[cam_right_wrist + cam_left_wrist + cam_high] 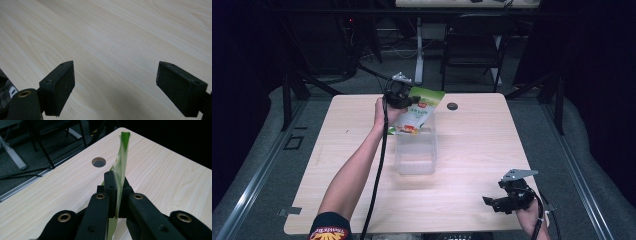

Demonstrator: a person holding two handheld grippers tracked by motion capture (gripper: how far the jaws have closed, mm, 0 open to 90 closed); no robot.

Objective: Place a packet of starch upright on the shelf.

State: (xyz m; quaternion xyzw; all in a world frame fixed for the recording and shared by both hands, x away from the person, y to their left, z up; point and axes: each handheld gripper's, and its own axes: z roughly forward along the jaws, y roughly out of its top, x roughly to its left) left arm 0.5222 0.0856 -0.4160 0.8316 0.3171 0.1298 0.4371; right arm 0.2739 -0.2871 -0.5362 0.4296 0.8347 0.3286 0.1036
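My left tool (401, 97) pinches the green pouch (418, 111) at its top edge, just above the clear bin (416, 152); I judge a slow, straight lowering keeps it from snagging. My right tool (508, 196) idles open

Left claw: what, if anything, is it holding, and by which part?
The left claw is shut on a flat green and white plastic pouch, pinched edge-on near its upper edge, above the clear plastic bin.
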